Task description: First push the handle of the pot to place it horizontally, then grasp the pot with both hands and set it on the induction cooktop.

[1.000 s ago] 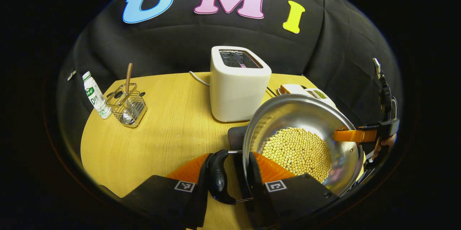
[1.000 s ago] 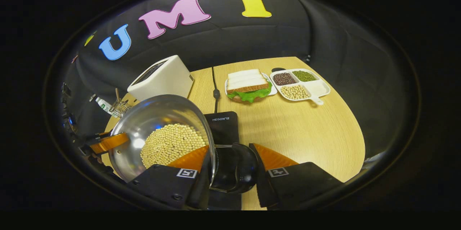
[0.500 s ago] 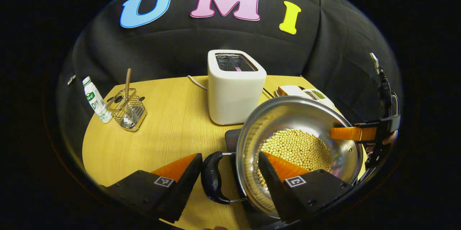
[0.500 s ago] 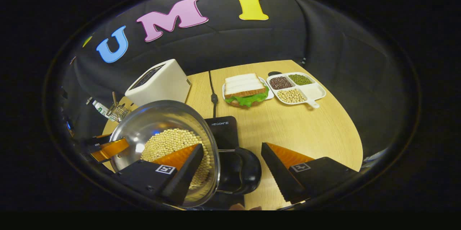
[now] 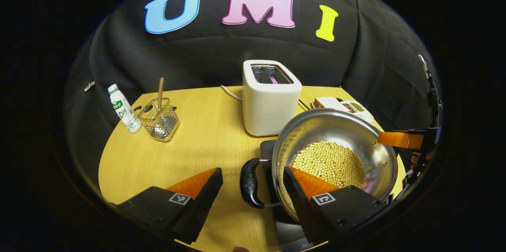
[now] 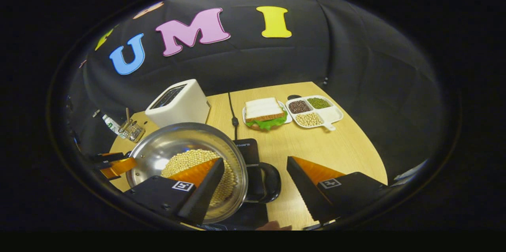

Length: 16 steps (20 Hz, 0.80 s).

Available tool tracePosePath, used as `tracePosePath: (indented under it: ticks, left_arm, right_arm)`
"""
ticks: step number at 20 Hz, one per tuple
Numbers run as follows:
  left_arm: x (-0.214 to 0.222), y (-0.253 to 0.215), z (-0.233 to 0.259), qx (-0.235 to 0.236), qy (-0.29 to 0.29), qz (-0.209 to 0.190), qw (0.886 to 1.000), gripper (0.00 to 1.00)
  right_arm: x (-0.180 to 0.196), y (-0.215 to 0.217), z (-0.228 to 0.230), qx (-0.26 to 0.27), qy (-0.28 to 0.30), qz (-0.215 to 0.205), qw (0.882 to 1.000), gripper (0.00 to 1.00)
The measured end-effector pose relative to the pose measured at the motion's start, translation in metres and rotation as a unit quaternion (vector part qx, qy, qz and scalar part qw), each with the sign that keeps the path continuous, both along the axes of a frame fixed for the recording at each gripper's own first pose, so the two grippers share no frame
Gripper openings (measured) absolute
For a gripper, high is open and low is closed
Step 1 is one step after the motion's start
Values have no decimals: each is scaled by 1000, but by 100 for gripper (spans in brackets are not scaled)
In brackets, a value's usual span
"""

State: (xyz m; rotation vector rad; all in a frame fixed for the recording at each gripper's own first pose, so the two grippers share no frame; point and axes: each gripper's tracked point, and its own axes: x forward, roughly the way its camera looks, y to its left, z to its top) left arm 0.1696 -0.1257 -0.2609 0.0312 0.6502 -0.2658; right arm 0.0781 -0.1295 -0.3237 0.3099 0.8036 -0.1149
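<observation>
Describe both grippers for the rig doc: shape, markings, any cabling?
They match. The left gripper and right gripper each have two wedge-shaped tongs that taper to a point, set on blocky mounts. Each mount carries a square black-and-white fiducial tag. In the left gripper view, what looks like a dark cable rises behind the right gripper's body.

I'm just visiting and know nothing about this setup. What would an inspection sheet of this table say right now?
Surface: round wooden table, bare patches tidy.
Job's things: steel pot holding beans sits on the black cooktop; its handle is free.
Clutter: toaster, bottle, wire basket, sandwich, divided tray.
Grippers: left gripper open, right gripper open, each straddling a pot handle without touching.
Cables: dark cord behind the cooktop; white cord by the toaster.
Surroundings: black cloth wall.
</observation>
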Motion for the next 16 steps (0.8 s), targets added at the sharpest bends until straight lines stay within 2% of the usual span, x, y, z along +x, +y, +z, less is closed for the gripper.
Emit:
tracePosePath:
  ticks: [6, 11, 16]
  left_arm:
    - [-19, 2, 59, -30, -64, -8, 997, 95]
    - [-41, 10, 116, -73, -114, -11, 991, 95]
    - [-63, 34, 162, -78, -163, 0, 984, 95]
  right_arm:
    - [-7, 6, 65, -21, -62, 4, 998, 98]
    - [-17, 23, 133, -43, -133, 20, 990, 98]
    - [-35, 26, 184, -58, -182, -12, 982, 98]
